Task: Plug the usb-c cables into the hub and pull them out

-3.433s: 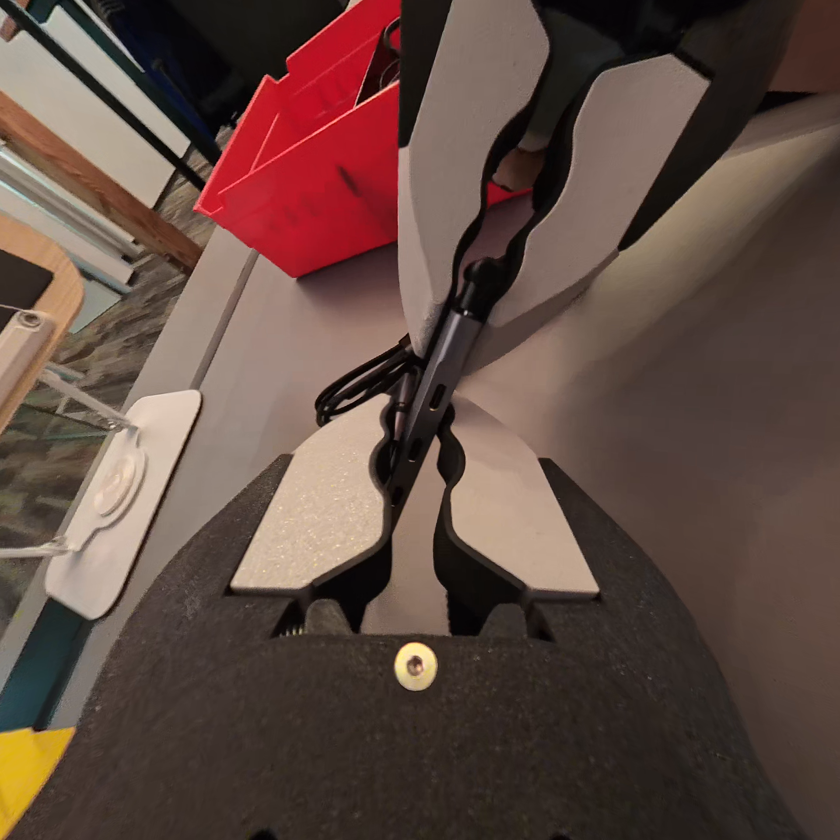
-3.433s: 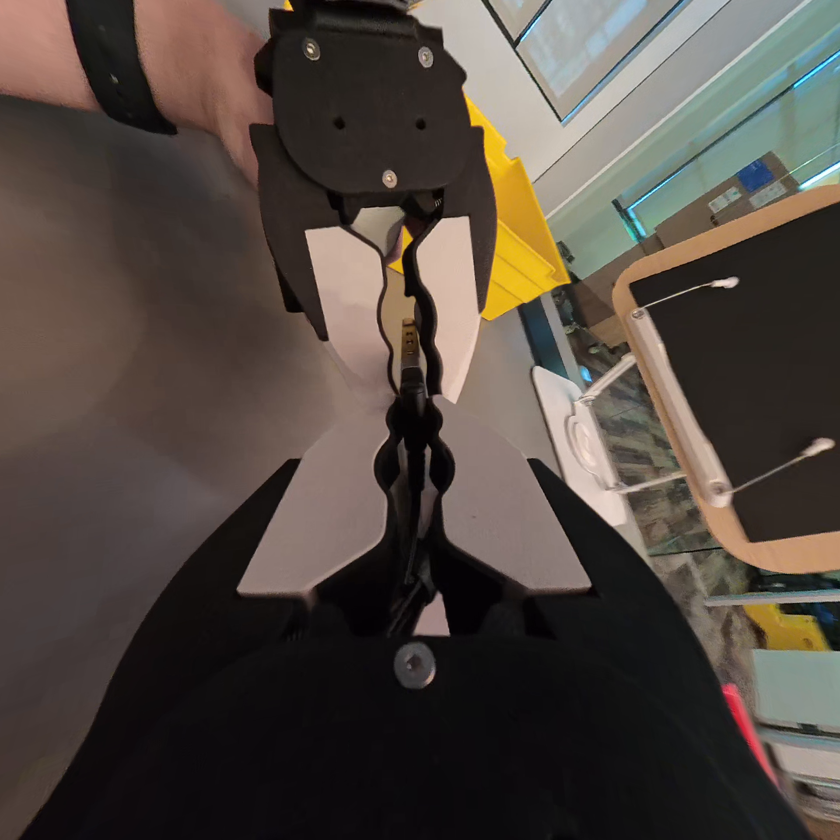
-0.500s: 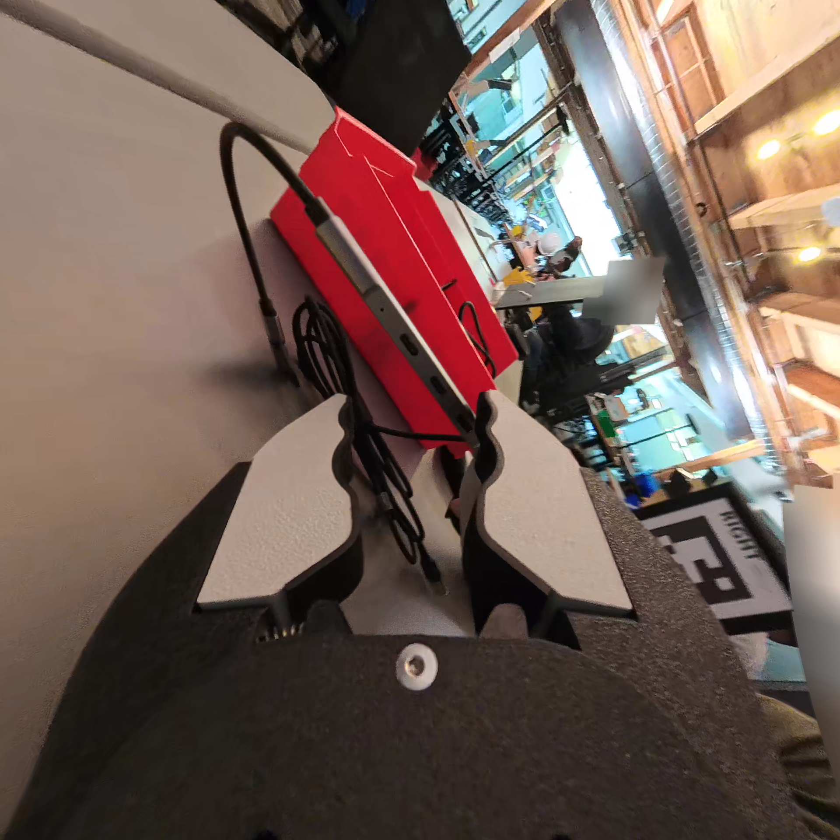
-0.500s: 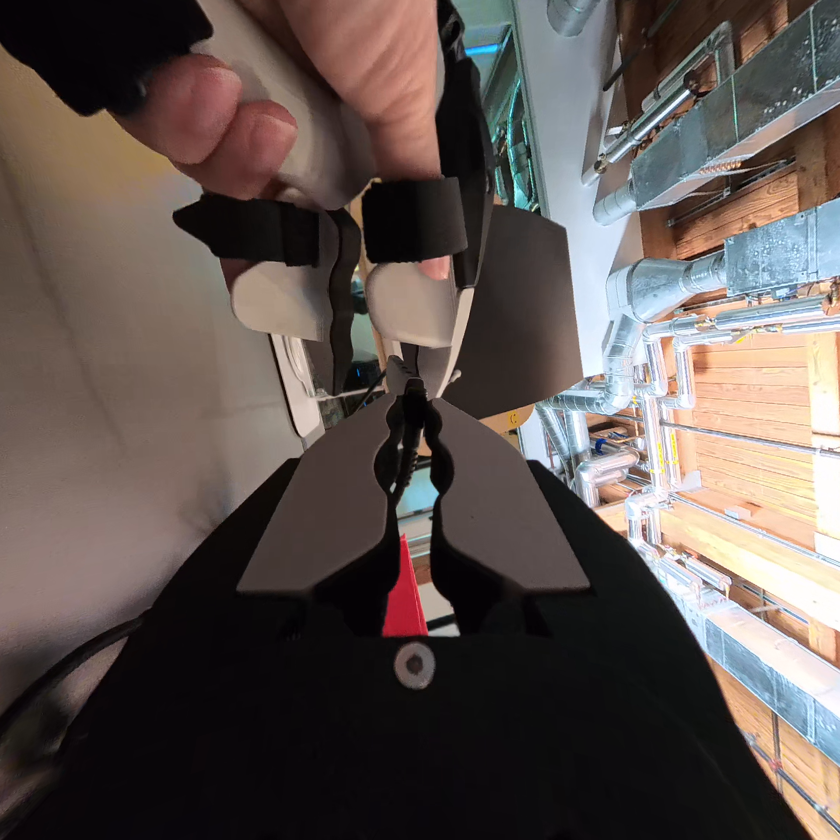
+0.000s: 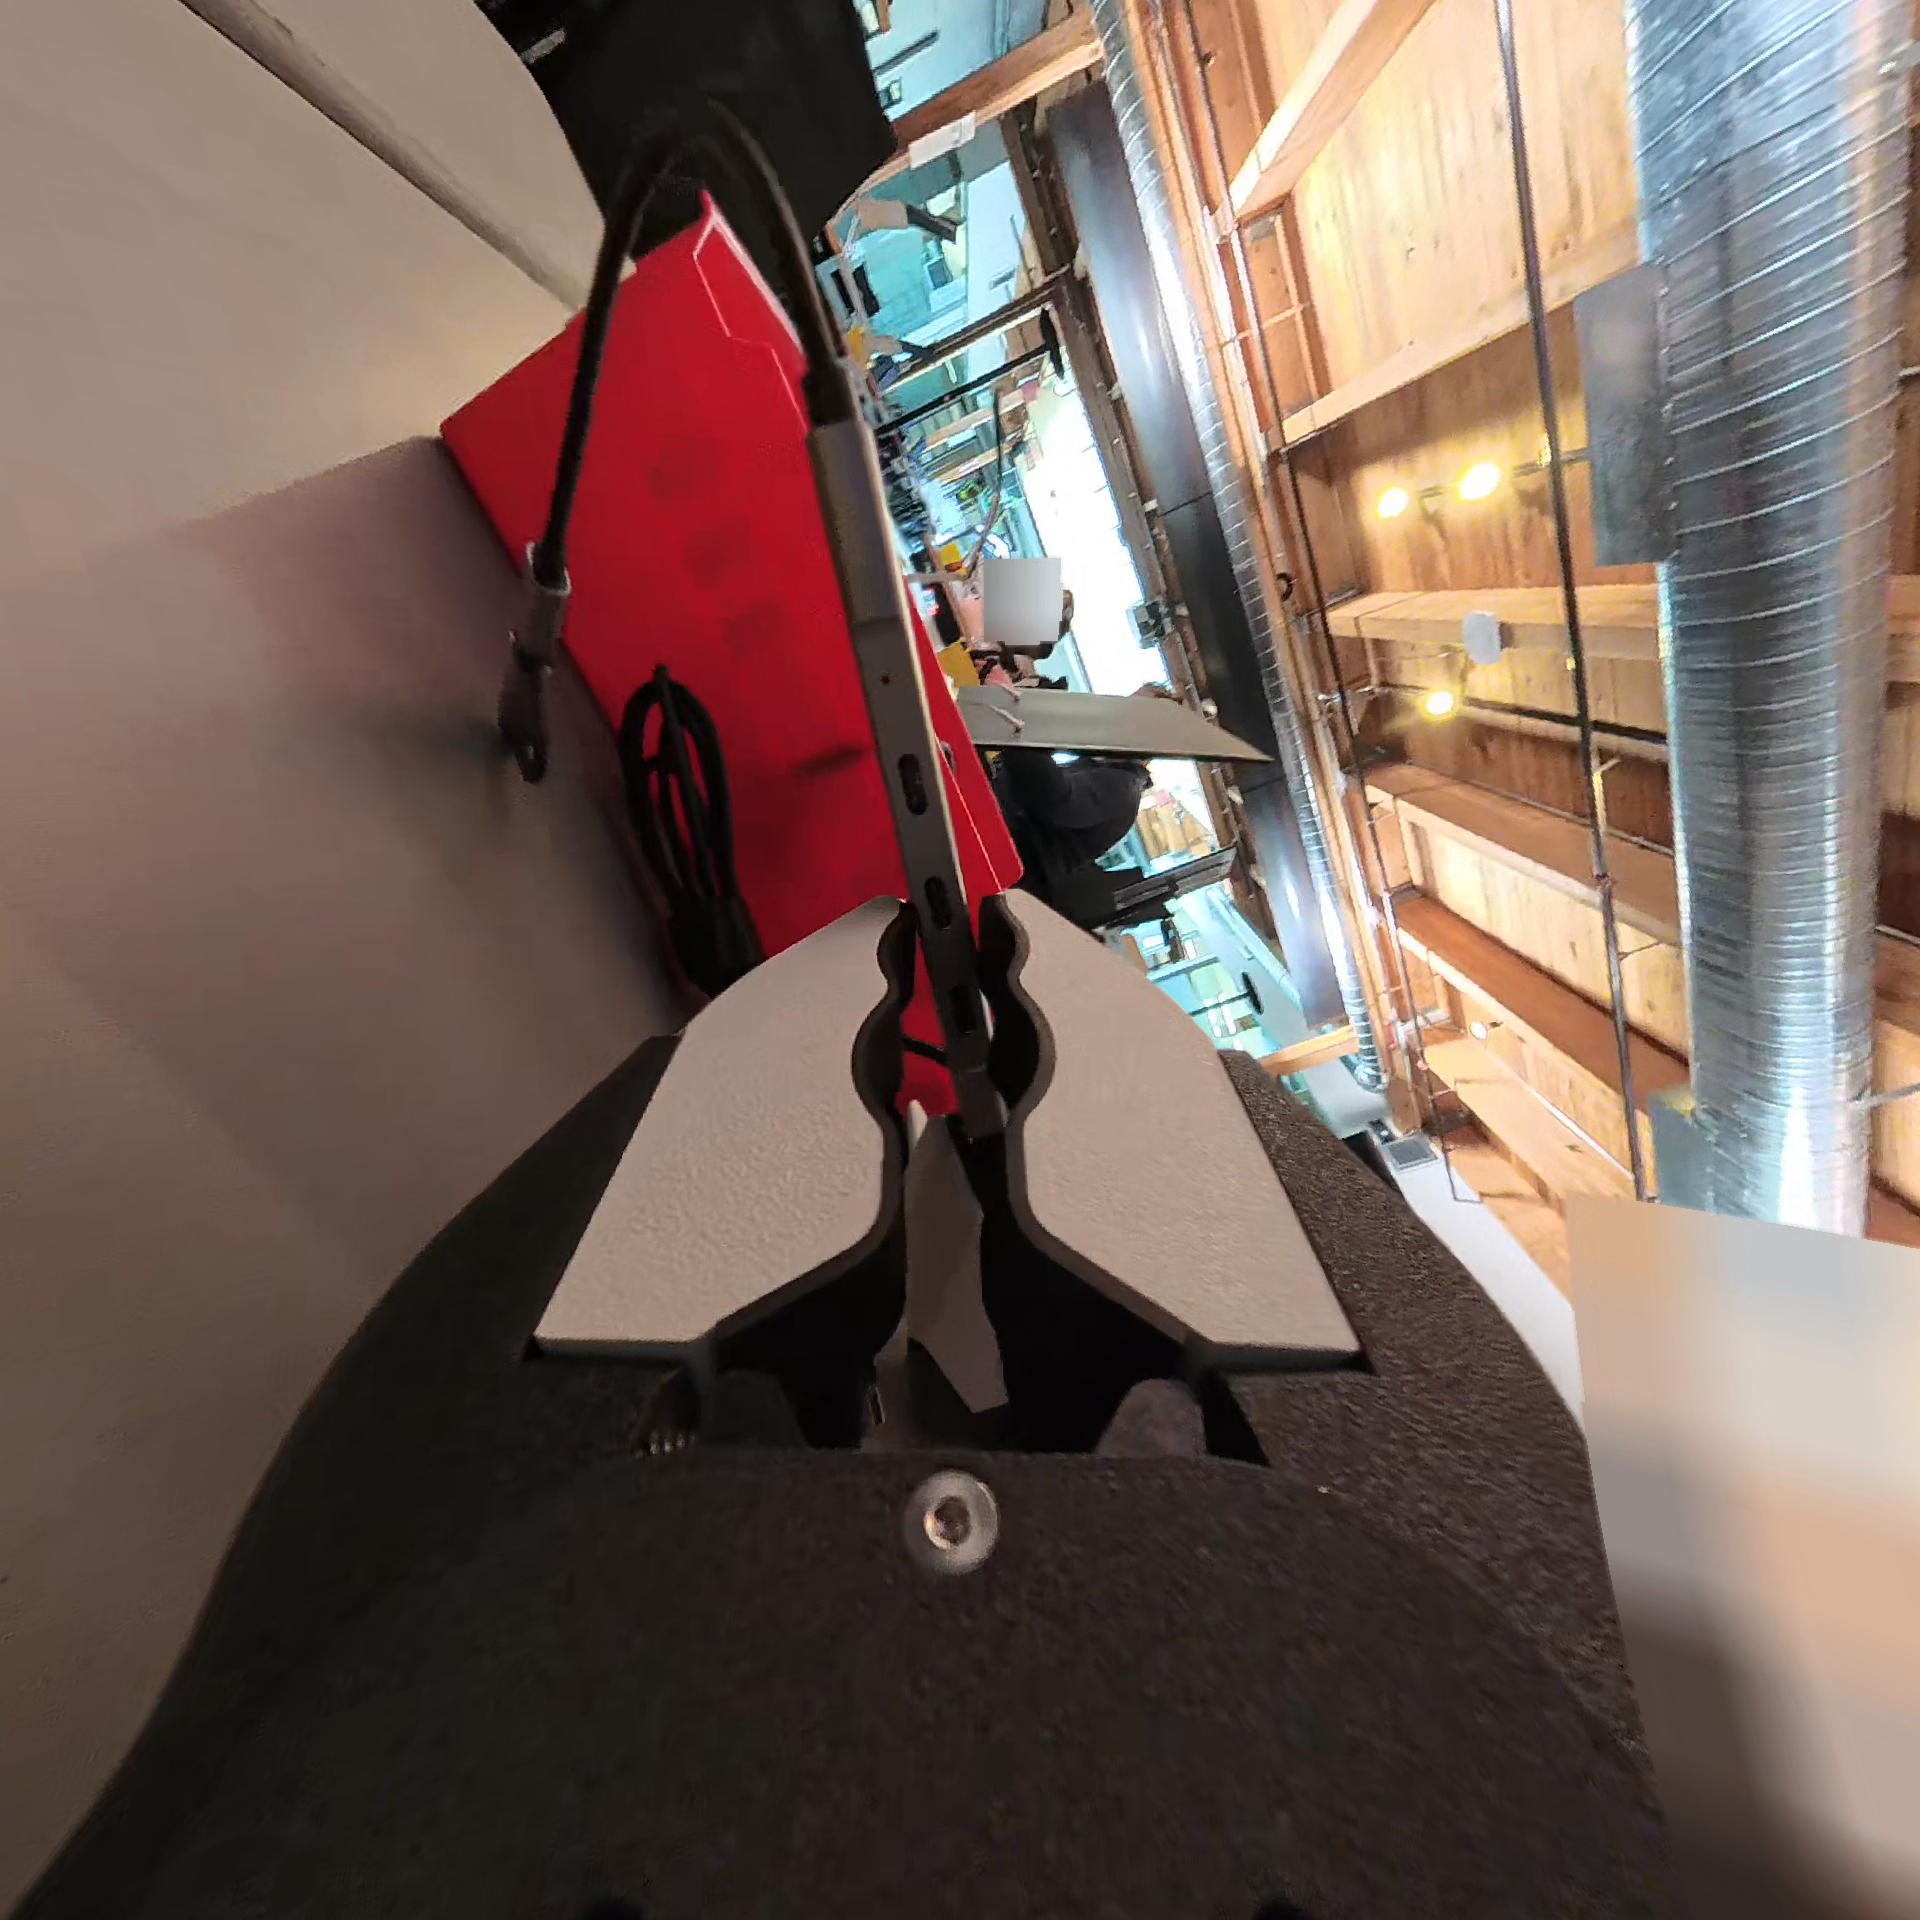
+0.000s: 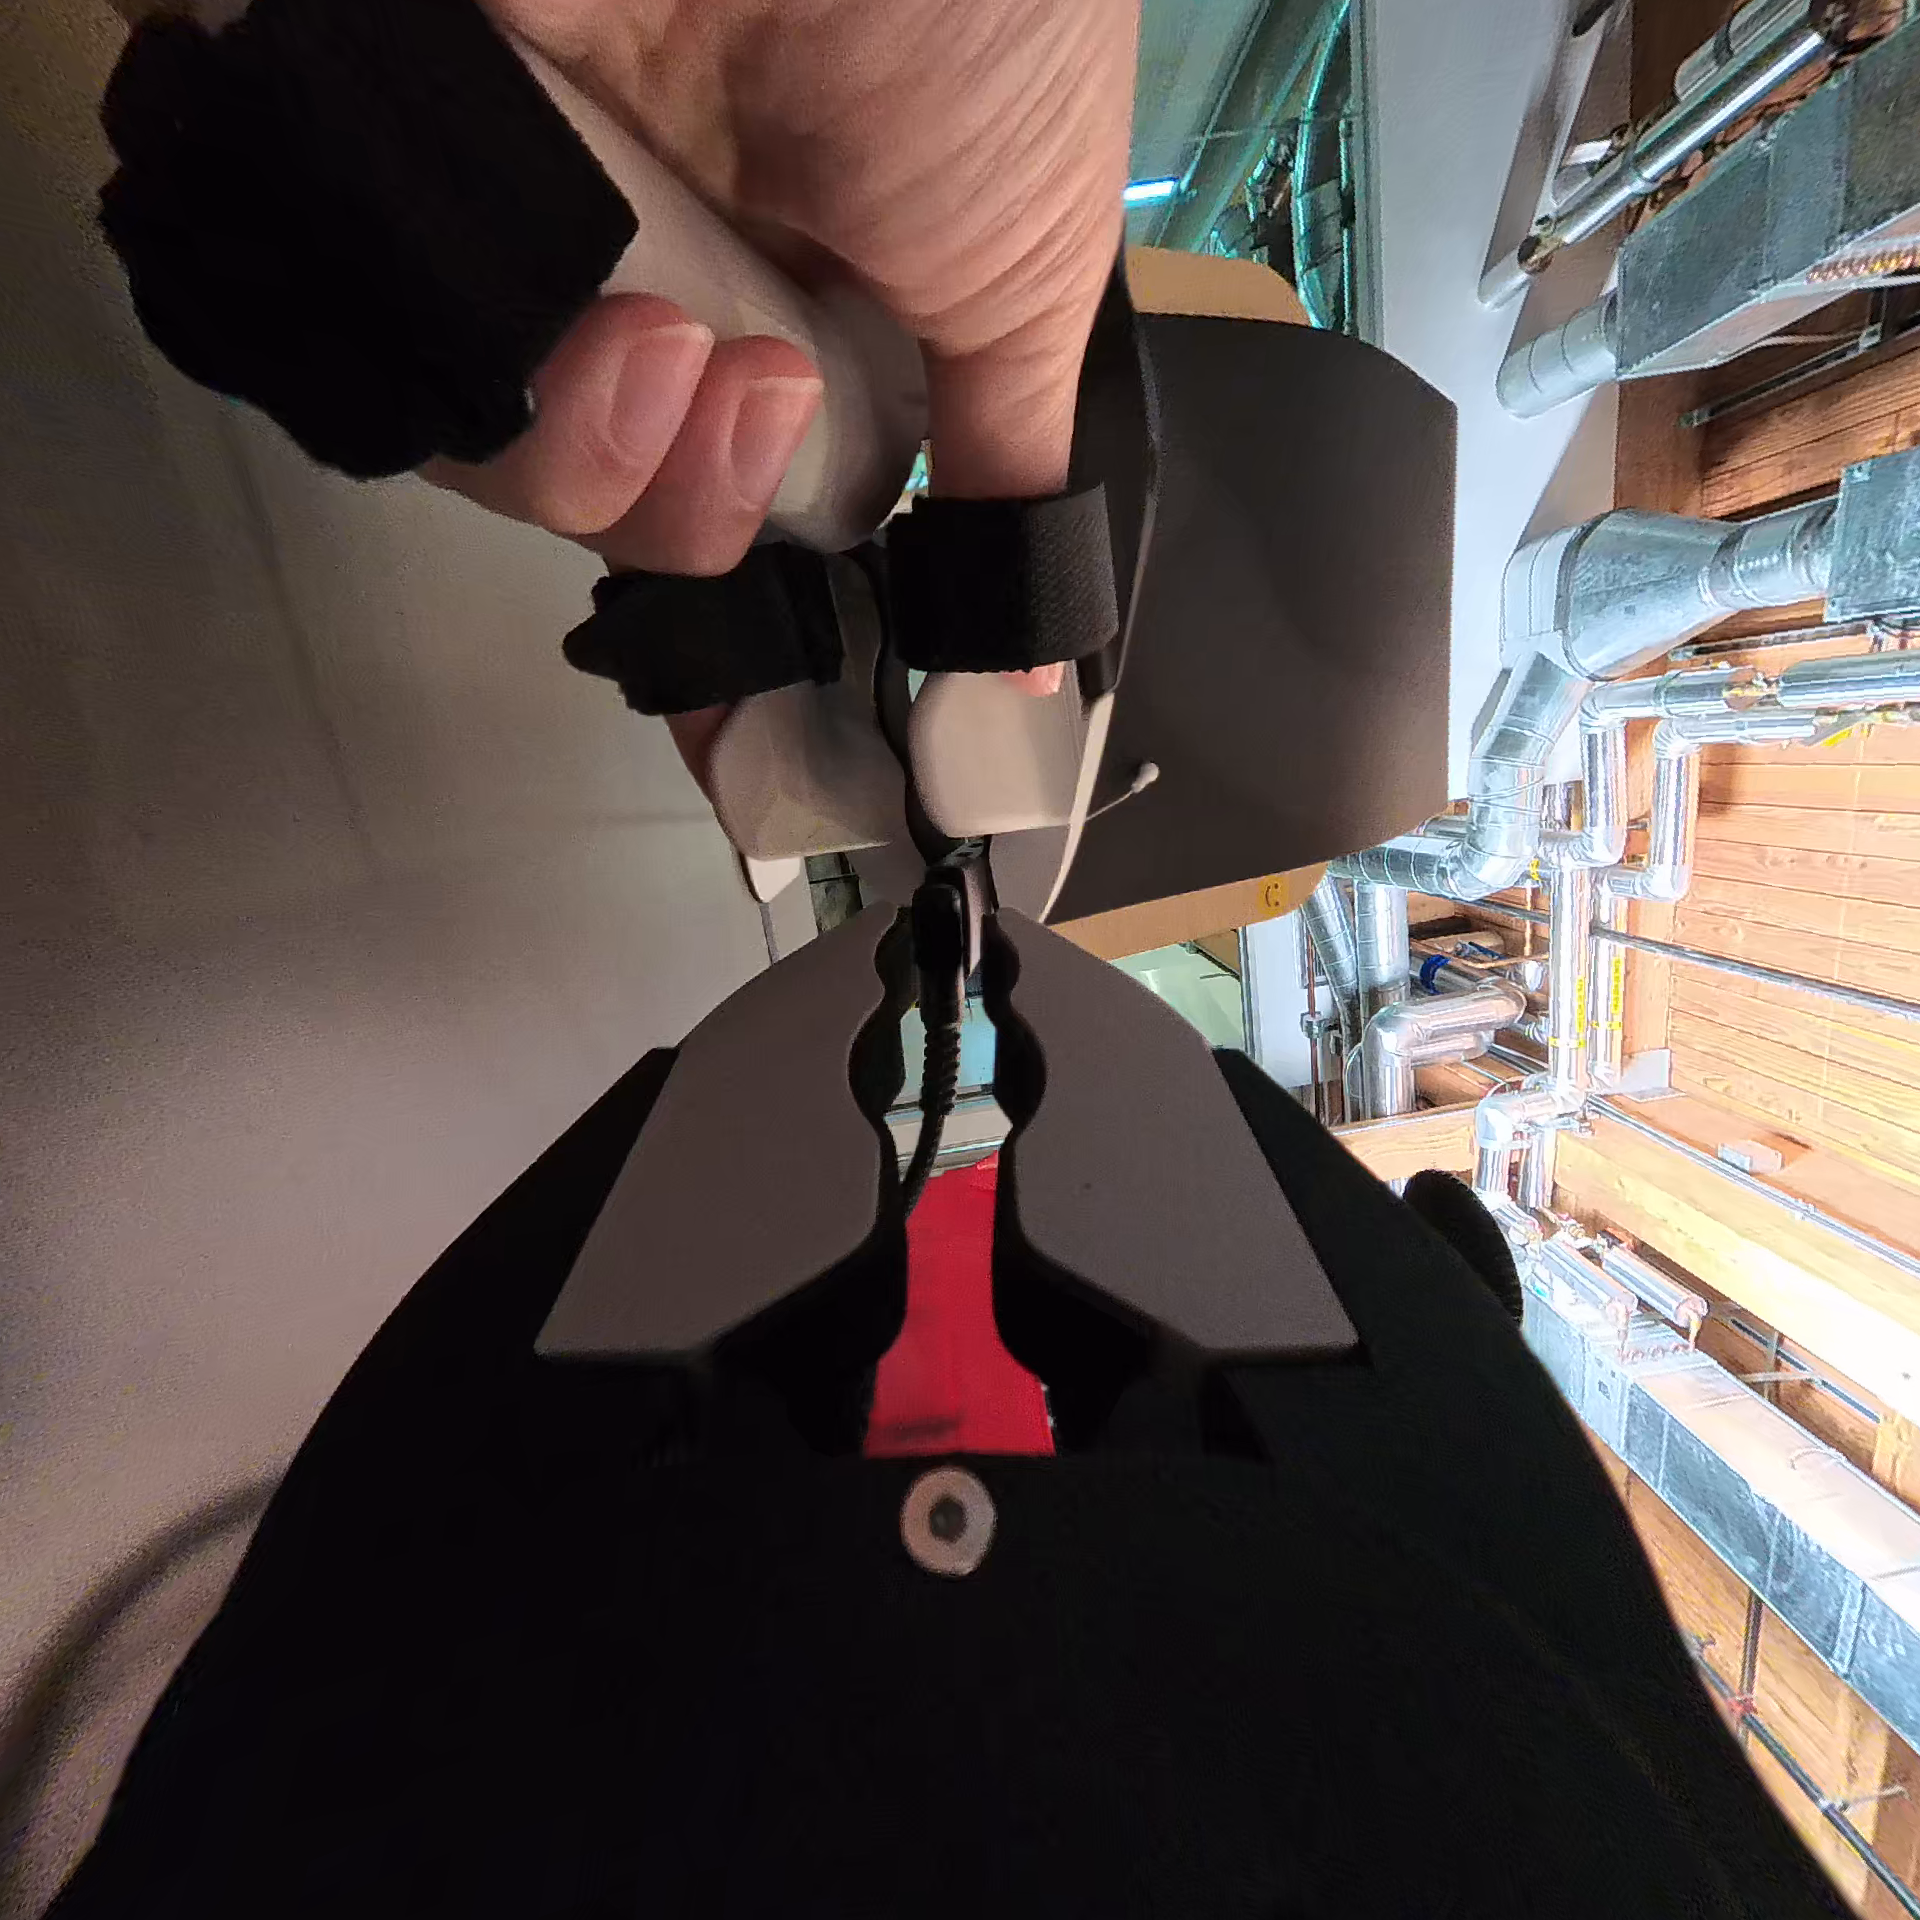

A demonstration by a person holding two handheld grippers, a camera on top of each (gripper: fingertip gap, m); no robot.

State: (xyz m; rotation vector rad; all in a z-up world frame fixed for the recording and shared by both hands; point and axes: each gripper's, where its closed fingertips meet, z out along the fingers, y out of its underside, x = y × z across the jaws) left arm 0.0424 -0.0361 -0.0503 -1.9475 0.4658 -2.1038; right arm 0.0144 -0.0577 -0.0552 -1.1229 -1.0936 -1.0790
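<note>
My left gripper [image 5: 940, 920] is shut on the near end of the slim grey hub [image 5: 878, 623], which points up and away from it. Several side ports show empty. The hub's own black lead [image 5: 582, 343] loops over to the left, and its plug hangs by the table. My right gripper [image 6: 943, 920] is shut on the black usb-c cable plug [image 6: 935, 935], whose tip sits just under the white parts of the left gripper [image 6: 821, 790], held by a hand [image 6: 852, 208]. I cannot tell if the plug touches the hub.
A red bin [image 5: 707, 499] stands on the grey table [image 5: 229, 831] behind the hub, with a coiled black cable [image 5: 681, 810] lying against it. The red bin [image 6: 951, 1340] also shows in the right wrist view. A dark board [image 6: 1288, 623] stands behind the hand. My two grippers' fingertips are within a few centimetres of each other.
Half a second ago the left jaws stood wide with the hub against one finger; now they are shut on it. The hub has swung upright. The right gripper has moved closer to the left one.
</note>
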